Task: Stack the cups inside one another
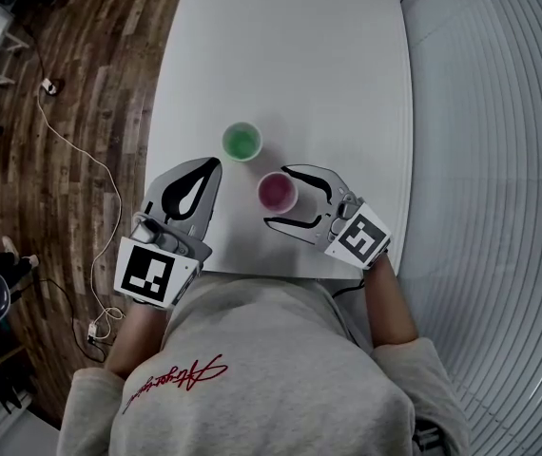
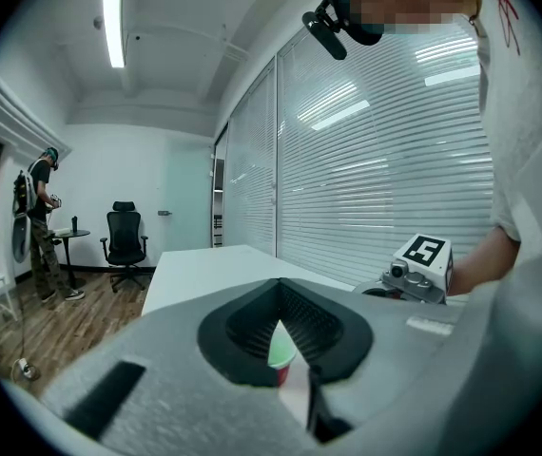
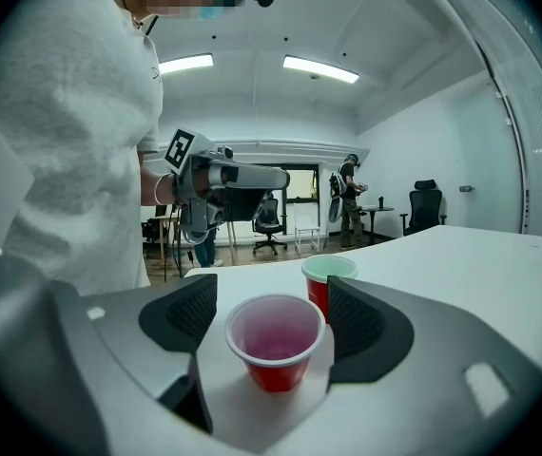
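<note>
Two red cups stand upright on the white table (image 1: 280, 55). One has a green inside (image 1: 242, 142), the other a pink inside (image 1: 277, 192), and they stand apart. My right gripper (image 1: 277, 196) is open, one jaw on each side of the pink cup (image 3: 275, 338), with a gap showing on both sides. The green cup (image 3: 328, 272) stands just behind it. My left gripper (image 1: 216, 162) is shut and empty, its tips a little left of the green cup. A sliver of that cup (image 2: 281, 356) shows between the closed jaws of the left gripper (image 2: 279, 302).
The table's near edge (image 1: 280, 275) lies right under both grippers, against the person's body. Wooden floor with a white cable (image 1: 71, 150) runs along the left, and blinds (image 1: 499, 160) line the right. Another person (image 3: 350, 196) and office chairs stand far off.
</note>
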